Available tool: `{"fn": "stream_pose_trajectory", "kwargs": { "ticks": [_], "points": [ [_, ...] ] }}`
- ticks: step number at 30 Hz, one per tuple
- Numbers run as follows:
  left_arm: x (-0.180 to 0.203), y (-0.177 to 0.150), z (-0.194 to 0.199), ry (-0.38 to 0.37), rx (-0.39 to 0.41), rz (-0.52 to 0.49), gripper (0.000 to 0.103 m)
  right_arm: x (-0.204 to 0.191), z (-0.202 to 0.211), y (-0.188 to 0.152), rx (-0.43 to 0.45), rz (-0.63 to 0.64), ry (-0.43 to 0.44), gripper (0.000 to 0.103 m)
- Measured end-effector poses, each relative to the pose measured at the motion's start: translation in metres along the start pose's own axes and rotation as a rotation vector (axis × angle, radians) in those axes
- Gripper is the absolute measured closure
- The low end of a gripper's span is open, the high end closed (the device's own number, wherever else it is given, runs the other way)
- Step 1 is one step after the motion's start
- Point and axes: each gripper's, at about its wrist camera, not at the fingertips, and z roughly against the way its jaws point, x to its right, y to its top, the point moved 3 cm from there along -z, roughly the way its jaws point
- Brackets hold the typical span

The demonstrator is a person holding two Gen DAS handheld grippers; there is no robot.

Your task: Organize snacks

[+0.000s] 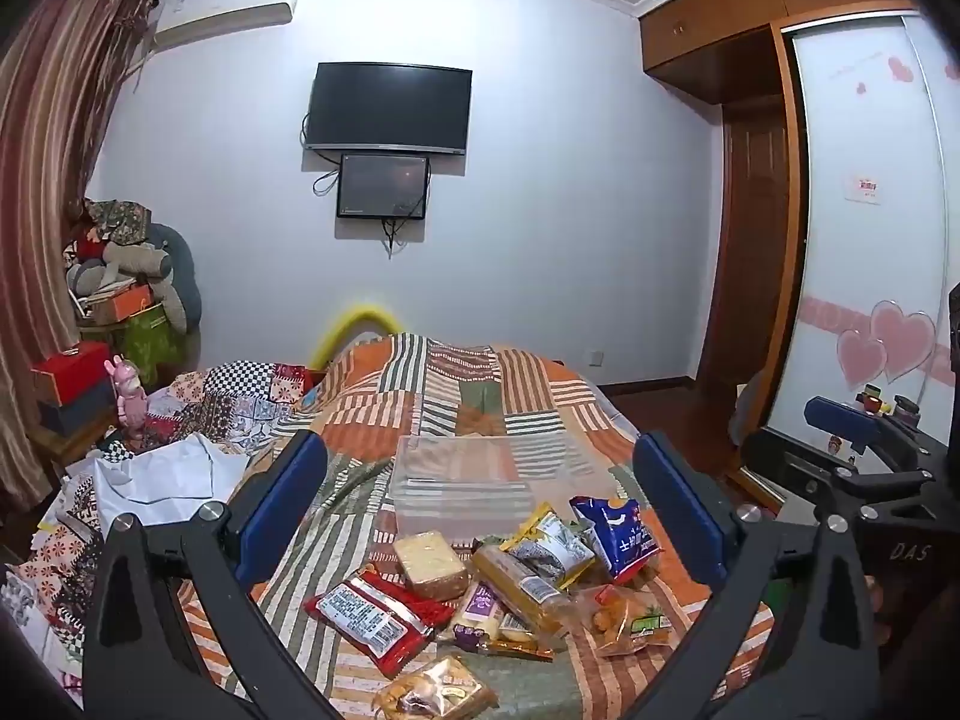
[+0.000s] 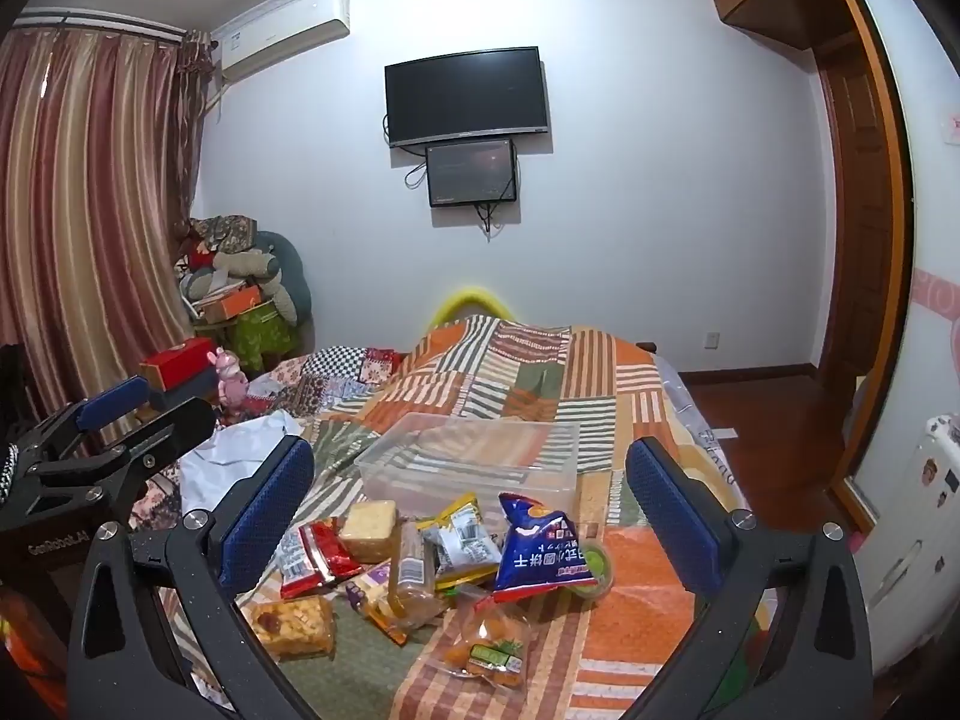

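Above the bed's [image 1: 540, 384] snack pile [image 1: 510, 588], both tongs [image 1: 480, 516] [image 2: 471, 516] wide open, empty.

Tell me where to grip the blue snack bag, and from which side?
Probably the crimped top edge of the blue snack bag, from above with the open right gripper: the bag leans half upright on the pile, top seam free, its lower end against a green cup.

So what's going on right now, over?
Left gripper and right gripper open, holding nothing. Snack packets piled loose on the bedspread, clear bin behind them empty. Nothing in the way.
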Motion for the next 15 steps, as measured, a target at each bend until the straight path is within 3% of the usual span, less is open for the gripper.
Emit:
{"fn": "stream_pose_trajectory", "kwargs": {
  "ticks": [15],
  "points": [
    [0.0021,-0.0042,0.0009,0.015,0.003,-0.003,0.000,-0.0032,0.0034,0.0019,0.001,-0.003,0.002,0.000]
  ]
}}
